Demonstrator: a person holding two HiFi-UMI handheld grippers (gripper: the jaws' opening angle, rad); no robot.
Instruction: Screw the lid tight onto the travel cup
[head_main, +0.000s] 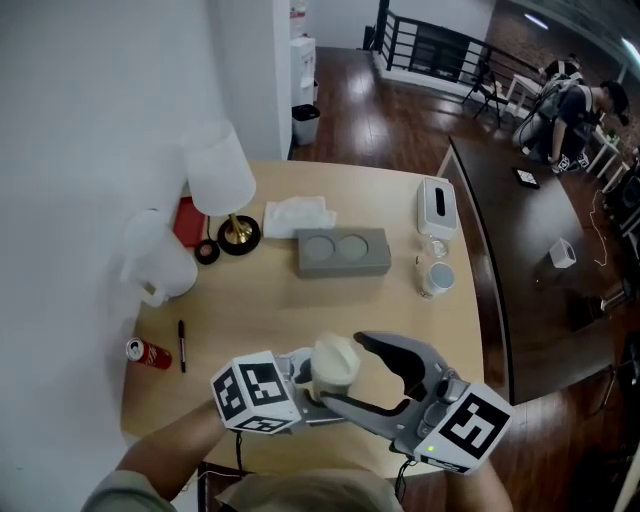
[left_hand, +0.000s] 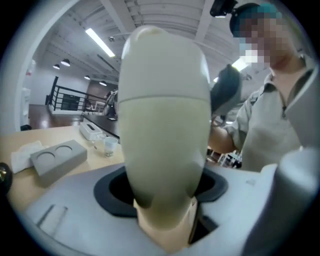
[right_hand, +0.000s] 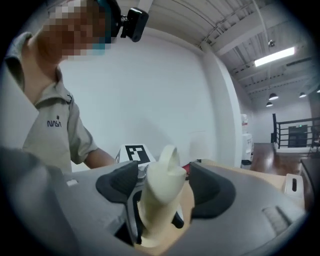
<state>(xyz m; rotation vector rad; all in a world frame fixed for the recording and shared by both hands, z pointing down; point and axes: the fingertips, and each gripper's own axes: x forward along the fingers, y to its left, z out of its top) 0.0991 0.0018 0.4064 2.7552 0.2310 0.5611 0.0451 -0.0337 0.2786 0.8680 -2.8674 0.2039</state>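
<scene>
I see a cream travel cup (head_main: 335, 362) held up above the near edge of the wooden table (head_main: 300, 310). My left gripper (head_main: 318, 386) is shut on its body, which fills the left gripper view (left_hand: 165, 125) with its domed lid (left_hand: 160, 60) on top. My right gripper (head_main: 346, 372) comes in from the right, its jaws either side of the cup's top. In the right gripper view the cup (right_hand: 161, 195) and its lid's loop handle (right_hand: 169, 156) stand between the dark pads (right_hand: 212, 190) with a gap on the right side, so this gripper (right_hand: 165, 187) is open.
On the table are a lamp (head_main: 222, 180), a grey block with two round recesses (head_main: 342, 251), a white tissue box (head_main: 437, 207), a small white cup (head_main: 437, 277), a red can (head_main: 148, 352), a pen (head_main: 181, 345) and a white jug (head_main: 160, 255). A dark table (head_main: 520, 230) stands to the right.
</scene>
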